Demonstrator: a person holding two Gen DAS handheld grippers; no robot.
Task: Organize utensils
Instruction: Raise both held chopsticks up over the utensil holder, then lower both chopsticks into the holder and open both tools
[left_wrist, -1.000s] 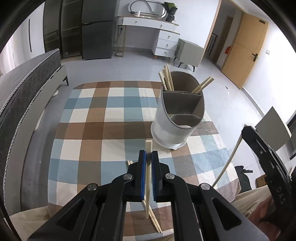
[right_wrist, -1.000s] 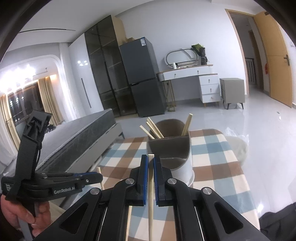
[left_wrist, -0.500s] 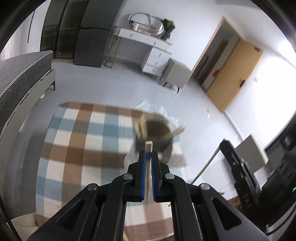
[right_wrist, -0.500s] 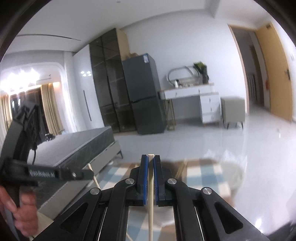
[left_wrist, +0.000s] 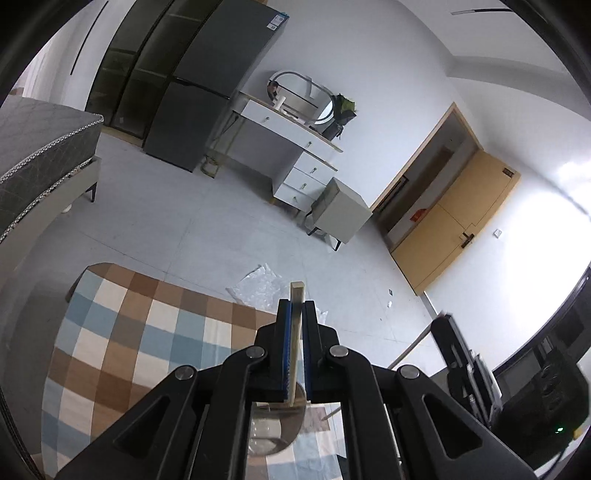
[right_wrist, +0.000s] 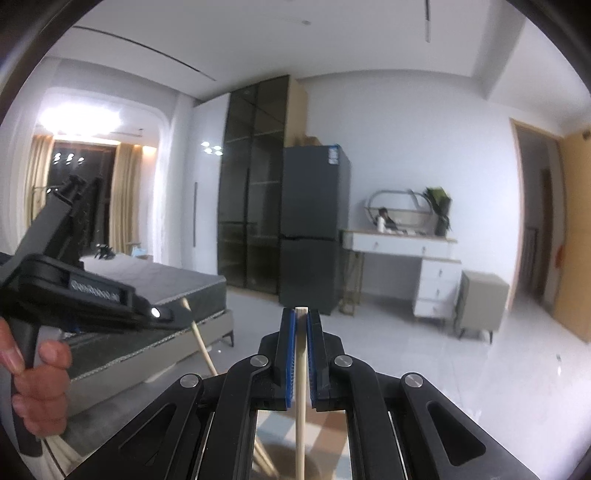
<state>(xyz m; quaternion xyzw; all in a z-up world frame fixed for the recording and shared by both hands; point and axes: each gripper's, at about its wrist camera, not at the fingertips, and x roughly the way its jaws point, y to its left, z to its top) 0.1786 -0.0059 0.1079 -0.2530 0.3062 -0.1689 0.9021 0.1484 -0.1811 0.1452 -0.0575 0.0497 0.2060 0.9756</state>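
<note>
bedroom, blue-and-brown checked tablecloth (left_wrist: 147, 332) below; each gripper pinching one pale wooden chopstick.
left gripper (left_wrist: 294, 314) and right gripper (right_wrist: 301, 321) clamp near the stick tops; i judge the long tails could snag the holder rim (left_wrist: 280, 439).

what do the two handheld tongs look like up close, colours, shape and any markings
Both match: the left tongs and right tongs are matte black plastic, with angular linkage arms that have triangular cut-outs and round silver pivot pins, ending in two narrow fingers faced with blue ribbed pads. Seen side-on from the right wrist camera, the left unit has a pistol-style handle and blurred white lettering on its body. No sleeve or cable shows clearly.
</note>
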